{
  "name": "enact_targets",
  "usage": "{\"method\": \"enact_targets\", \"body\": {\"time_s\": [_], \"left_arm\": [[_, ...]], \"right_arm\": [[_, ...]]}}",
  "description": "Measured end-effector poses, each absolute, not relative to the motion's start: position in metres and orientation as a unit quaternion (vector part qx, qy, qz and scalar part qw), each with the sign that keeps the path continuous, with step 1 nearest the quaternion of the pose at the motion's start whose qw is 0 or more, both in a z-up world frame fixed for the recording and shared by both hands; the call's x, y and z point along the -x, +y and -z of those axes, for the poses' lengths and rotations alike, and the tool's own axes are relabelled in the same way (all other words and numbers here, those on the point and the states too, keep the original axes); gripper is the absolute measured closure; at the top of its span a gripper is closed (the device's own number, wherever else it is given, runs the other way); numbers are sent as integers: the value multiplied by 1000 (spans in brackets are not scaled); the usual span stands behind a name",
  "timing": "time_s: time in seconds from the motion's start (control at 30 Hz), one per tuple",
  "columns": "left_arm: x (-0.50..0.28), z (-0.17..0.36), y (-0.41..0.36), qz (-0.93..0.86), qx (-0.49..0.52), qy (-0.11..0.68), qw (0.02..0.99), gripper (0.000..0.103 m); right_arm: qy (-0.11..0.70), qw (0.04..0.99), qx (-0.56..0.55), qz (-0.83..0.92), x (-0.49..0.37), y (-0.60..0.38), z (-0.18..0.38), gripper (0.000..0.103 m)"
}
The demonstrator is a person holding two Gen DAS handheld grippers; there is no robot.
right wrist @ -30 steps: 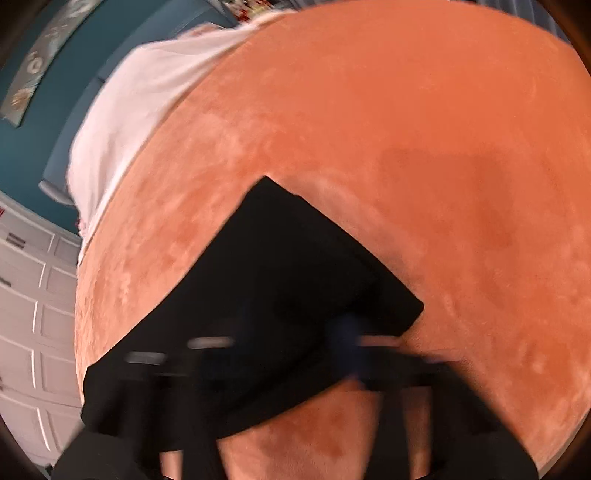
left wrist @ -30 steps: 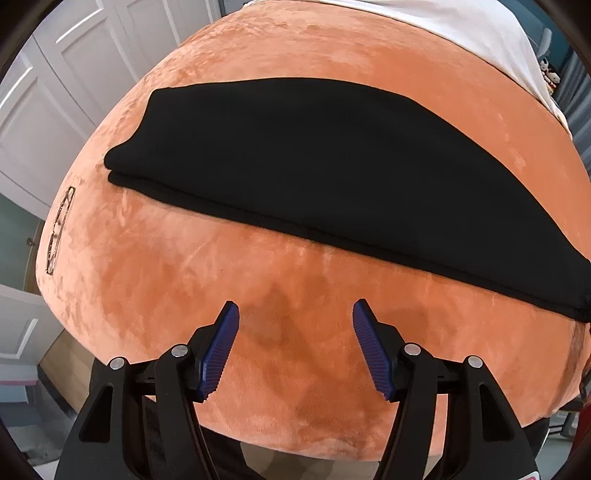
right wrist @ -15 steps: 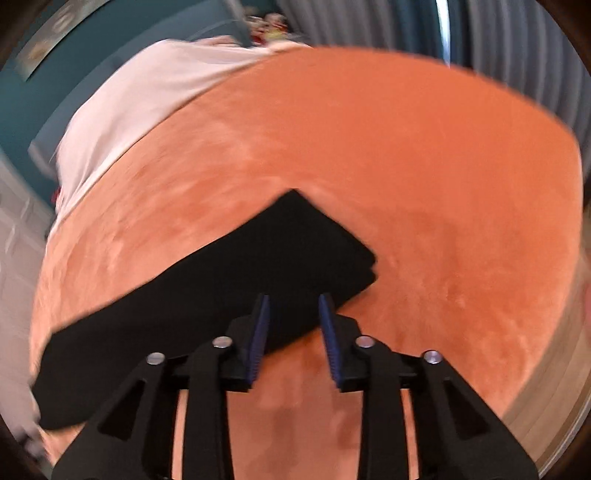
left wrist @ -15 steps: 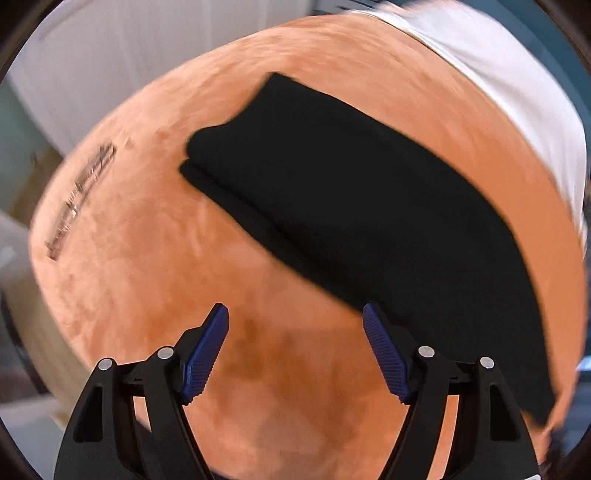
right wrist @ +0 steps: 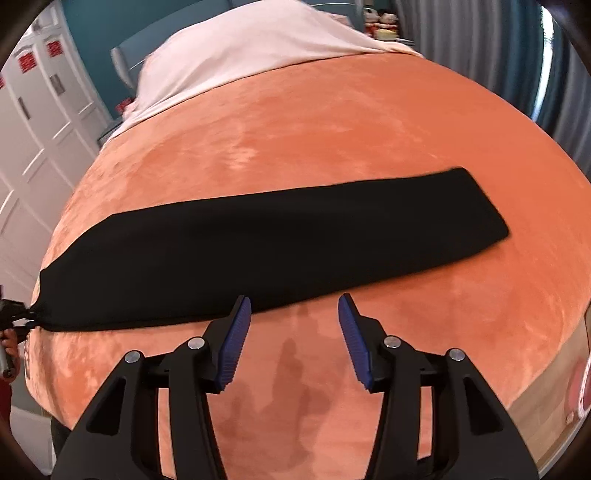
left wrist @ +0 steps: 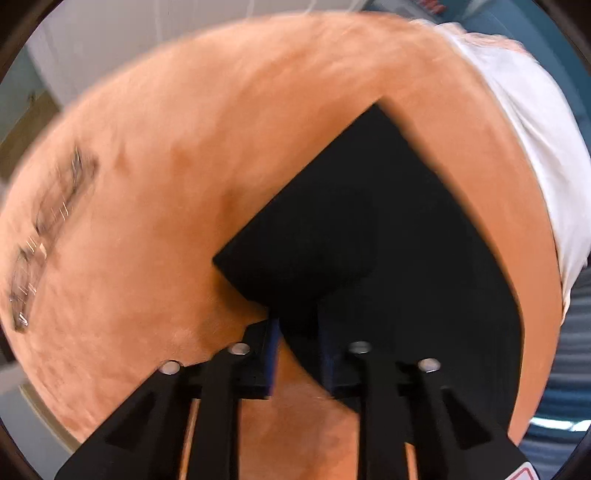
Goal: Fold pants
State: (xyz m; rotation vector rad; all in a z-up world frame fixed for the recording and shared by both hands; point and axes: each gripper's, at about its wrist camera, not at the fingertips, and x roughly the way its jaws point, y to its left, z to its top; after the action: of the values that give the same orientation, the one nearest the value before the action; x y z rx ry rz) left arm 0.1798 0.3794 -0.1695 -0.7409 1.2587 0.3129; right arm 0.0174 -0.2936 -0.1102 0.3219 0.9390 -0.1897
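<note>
Left wrist view, blurred: left gripper (left wrist: 297, 354) low at centre, jaws closing, blue pads (left wrist: 272, 354) narrow apart with the near corner of the black pants (left wrist: 369, 258) between them; whether the pads already press on the cloth, cannot tell through the blur. Pants spread as a dark folded wedge from that corner up and to the right, flat on the orange blanket (left wrist: 184, 184). Dark smeared mark (left wrist: 48, 229) on the blanket at far left. White sheet (left wrist: 535, 140) along the blanket's right edge. Pale wall (left wrist: 110, 37) beyond the top left. Right wrist view, sharp: right gripper (right wrist: 293, 343) at bottom centre, released and opening, blue pads (right wrist: 236, 343) apart, nothing between them but bare orange blanket (right wrist: 332, 129). Pants (right wrist: 277, 251) as one long black strip across the middle, folded lengthwise, right end squared off, left end running to the blanket's left edge. Left pad tip just at the strip's near edge, not gripping it. Left gripper (right wrist: 16, 314) at the far left edge, at the strip's end, only partly in frame. White sheet (right wrist: 240, 48) bunched at the far end of the bed. White panelled doors (right wrist: 37, 129) to the left, teal wall (right wrist: 92, 26) behind, grey curtain (right wrist: 517, 55) at upper right.
</note>
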Motion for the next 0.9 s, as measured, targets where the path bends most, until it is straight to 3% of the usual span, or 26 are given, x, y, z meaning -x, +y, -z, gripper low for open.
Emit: {"method": "enact_targets", "body": {"time_s": [0.03, 0.1, 0.13, 0.17, 0.2, 0.4, 0.43, 0.47, 0.5, 0.53, 0.57, 0.67, 0.7, 0.73, 0.9], "left_arm": [[-177, 166, 381, -140, 347, 561, 738, 75], [-172, 155, 374, -147, 325, 555, 751, 55], [-169, 154, 371, -157, 317, 555, 753, 24], [-168, 154, 370, -170, 312, 555, 752, 12], [-168, 157, 370, -176, 314, 551, 753, 12], [-194, 169, 362, -190, 295, 556, 753, 12], [-200, 170, 357, -184, 286, 559, 756, 23], [-202, 169, 352, -175, 282, 559, 760, 46], [-202, 167, 347, -167, 285, 555, 764, 51], [-203, 165, 345, -165, 290, 550, 765, 73], [-203, 164, 345, -157, 300, 548, 765, 80], [-205, 160, 345, -157, 311, 548, 760, 89], [-206, 158, 344, -155, 310, 550, 759, 89], [-201, 154, 346, -154, 309, 551, 760, 90], [-187, 119, 353, -126, 311, 557, 760, 91]], "right_arm": [[454, 874, -149, 89, -22, -288, 112, 55], [463, 868, -159, 80, -26, -283, 116, 54], [463, 867, -169, 75, -26, -281, 116, 50], [465, 864, -178, 70, -28, -279, 119, 45], [468, 860, -191, 67, -28, -280, 124, 40], [461, 820, -333, 66, -23, -311, 160, 40], [453, 809, -368, 72, -22, -321, 169, 39], [445, 801, -394, 77, -22, -329, 175, 39], [436, 790, -422, 87, -22, -340, 183, 39], [428, 783, -441, 92, -24, -346, 189, 39], [418, 778, -459, 94, -25, -352, 194, 39], [390, 769, -496, 104, -36, -367, 203, 38], [388, 775, -488, 103, -44, -368, 203, 57], [397, 779, -471, 111, -51, -368, 202, 94], [391, 806, -435, 94, -34, -365, 158, 95]]}}
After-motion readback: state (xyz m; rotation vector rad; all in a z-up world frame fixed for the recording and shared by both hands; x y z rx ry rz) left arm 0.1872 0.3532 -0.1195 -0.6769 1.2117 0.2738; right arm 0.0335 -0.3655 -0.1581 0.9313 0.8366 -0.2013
